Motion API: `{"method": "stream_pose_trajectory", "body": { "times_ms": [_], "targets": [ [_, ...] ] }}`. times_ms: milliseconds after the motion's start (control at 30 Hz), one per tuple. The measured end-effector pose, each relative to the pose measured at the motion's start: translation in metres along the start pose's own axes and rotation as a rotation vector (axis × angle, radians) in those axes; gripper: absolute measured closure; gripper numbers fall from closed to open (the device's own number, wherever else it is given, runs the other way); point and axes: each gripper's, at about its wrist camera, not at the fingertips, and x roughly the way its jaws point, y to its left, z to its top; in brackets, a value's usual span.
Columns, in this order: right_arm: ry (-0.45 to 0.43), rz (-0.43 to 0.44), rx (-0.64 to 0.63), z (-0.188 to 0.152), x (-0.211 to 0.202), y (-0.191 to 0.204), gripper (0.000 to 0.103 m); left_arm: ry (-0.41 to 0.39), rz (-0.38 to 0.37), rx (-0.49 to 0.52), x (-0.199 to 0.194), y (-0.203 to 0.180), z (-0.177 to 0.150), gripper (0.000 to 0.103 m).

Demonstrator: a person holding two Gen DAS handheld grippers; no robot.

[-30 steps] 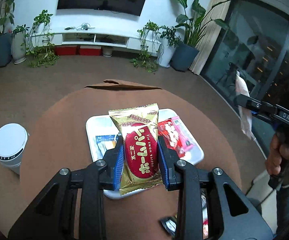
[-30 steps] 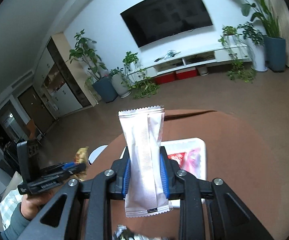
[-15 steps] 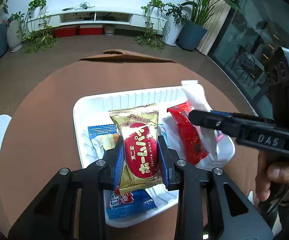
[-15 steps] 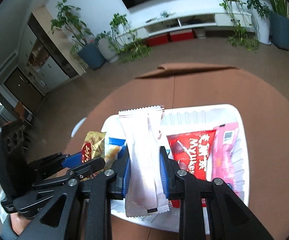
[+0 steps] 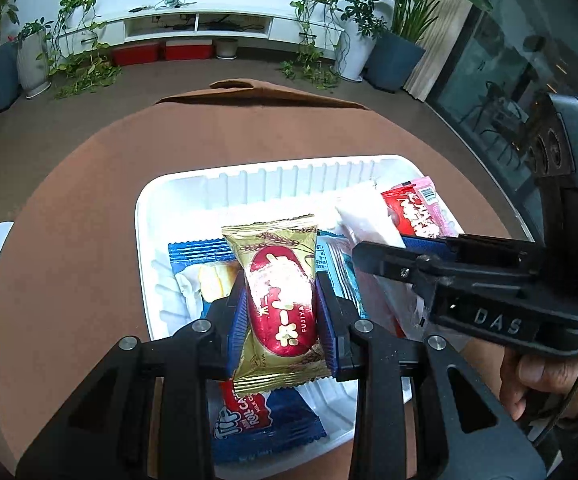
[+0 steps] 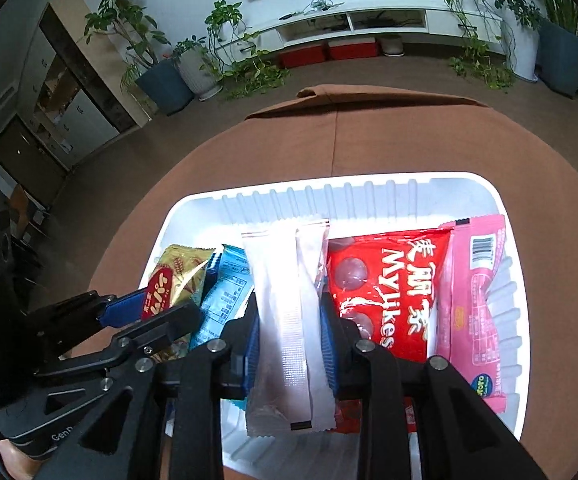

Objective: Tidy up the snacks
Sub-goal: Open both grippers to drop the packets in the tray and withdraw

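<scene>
Both grippers hang over the white tray (image 6: 193, 208), the left gripper (image 5: 281, 304) clamped on the gold Fujiya Home Pie packet (image 5: 279, 300) and the right gripper (image 6: 291, 320) on a white sachet (image 6: 289, 312), each packet's long axis running along the fingers, tray directly beneath.

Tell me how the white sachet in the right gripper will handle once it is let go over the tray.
The white sachet looks light and thin; it stands unsupported above the right gripper, so it is probably fairly stiff. Its glossy film is likely slippery. Released, it would probably fall flat onto the packets in the white tray rather than roll.
</scene>
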Motion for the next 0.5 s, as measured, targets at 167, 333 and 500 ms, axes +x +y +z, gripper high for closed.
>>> {"method": "stream_pose_trajectory", "body": {
  "times_ms": [167, 333, 500],
  "targets": [
    [-0.002, -0.017, -0.008, 0.000, 0.002, 0.003, 0.068, -0.003, 0.004, -0.001, 0.004, 0.001, -0.003, 0.072],
    [-0.002, -0.029, -0.030, 0.000, 0.001, 0.009, 0.057, -0.013, 0.013, -0.011, -0.001, 0.003, -0.007, 0.060],
    [-0.004, -0.029, -0.027, -0.001, 0.000, 0.009, 0.057, -0.012, 0.018, -0.004, -0.007, 0.004, -0.011, 0.060]
  ]
}}
